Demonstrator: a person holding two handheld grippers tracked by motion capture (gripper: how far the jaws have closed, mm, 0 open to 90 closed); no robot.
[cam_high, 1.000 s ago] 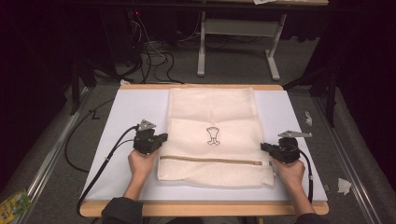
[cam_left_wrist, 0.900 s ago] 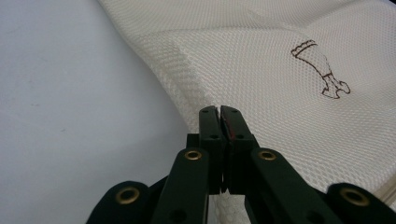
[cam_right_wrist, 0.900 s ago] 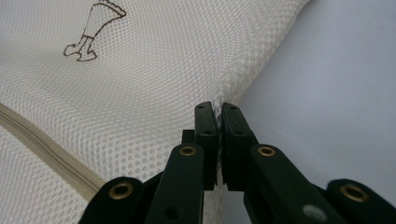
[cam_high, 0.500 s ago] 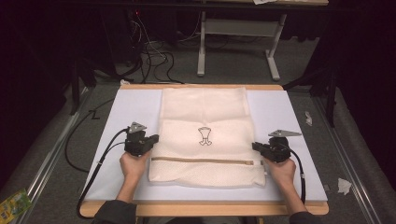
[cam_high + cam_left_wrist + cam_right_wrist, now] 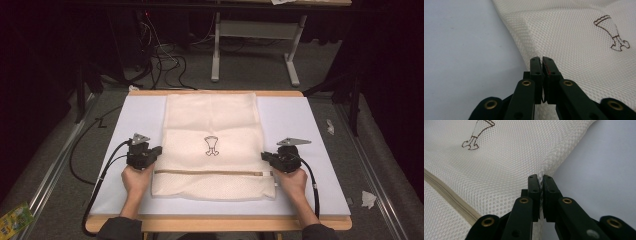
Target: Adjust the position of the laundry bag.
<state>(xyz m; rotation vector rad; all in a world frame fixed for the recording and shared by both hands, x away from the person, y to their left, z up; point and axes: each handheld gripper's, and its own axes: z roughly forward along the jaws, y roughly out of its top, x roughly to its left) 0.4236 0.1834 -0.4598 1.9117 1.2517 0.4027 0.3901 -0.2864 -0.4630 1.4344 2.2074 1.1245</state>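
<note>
high view: a cream mesh laundry bag [image 5: 212, 145] with a small brown emblem [image 5: 211, 145] and a tan zipper band [image 5: 210, 173] is lying flat on the white table cover [image 5: 305, 130], the left gripper [image 5: 156, 151] and right gripper [image 5: 265, 156] meeting its two side edges, each one being held in a hand. left gripper view: the left gripper [image 5: 541, 60] is pinching the bag's [image 5: 579, 45] edge, jaws closed on the mesh. right gripper view: the right gripper [image 5: 540, 178] is clamping the bag's [image 5: 506, 162] other edge, jaws closed on it.

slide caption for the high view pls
Both grippers, left and right, pinch opposite edges of a mesh bag on a table.
</note>
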